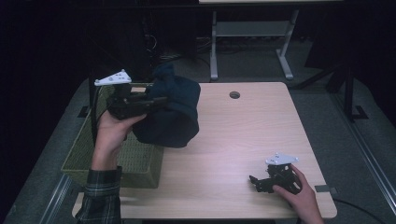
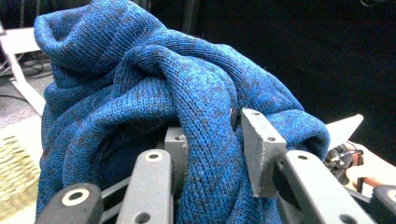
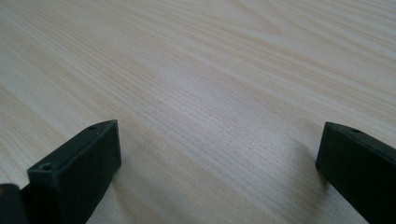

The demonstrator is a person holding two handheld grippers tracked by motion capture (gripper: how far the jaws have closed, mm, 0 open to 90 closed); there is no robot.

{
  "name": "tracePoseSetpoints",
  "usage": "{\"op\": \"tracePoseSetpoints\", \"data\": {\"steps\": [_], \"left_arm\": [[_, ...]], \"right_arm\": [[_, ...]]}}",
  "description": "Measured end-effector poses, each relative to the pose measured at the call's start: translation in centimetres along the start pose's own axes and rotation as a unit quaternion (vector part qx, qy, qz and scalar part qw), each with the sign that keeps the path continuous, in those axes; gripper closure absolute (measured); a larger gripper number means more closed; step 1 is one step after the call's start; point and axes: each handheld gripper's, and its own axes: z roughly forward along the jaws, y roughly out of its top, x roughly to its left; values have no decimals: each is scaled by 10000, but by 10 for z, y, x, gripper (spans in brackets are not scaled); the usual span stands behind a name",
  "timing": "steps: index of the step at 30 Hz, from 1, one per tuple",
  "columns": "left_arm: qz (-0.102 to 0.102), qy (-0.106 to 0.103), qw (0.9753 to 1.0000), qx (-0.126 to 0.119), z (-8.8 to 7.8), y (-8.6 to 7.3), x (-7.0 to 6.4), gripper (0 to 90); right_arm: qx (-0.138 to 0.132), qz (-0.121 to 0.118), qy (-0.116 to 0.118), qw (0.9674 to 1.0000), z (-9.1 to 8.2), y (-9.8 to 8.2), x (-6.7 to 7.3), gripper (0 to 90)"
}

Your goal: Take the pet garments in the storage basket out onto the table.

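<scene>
In the high view the left tongs [image 1: 156,100] hold a dark blue knitted garment [image 1: 170,114] bunched above the green basket [image 1: 135,158] at the bench [image 1: 243,140] edge; lift it fully clear before carrying. The left gripper view shows thick, heathered, folded knit [image 2: 154,102] pinched tight. The right gripper view shows the right tongs [image 3: 219,163] wide, holding nothing

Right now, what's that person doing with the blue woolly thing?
A person holds a gripper in each hand. The left gripper has its jaws clamped on a bunched-up blue knitted sweater and holds it in the air, between the green woven basket and the wooden table. The right gripper rests on the table near the person, jaws open, with nothing between them.
</scene>
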Motion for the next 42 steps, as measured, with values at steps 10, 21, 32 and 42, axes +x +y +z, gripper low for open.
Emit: {"op": "tracePoseSetpoints", "data": {"steps": [10,21,32,42], "left_arm": [[90,-288,9995,123,34,0,-14,654],[209,-358,9983,417,70,-4,-27,654],[263,-433,9953,831,116,-18,-36,654],[321,-517,9898,1290,160,-40,-43,654]], "right_arm": [[-3,-14,-8,10000,0,0,0,0],[-3,-14,-8,10000,0,0,0,0],[-9,-10,-7,10000,0,0,0,0],[-6,-13,-6,10000,0,0,0,0]]}}
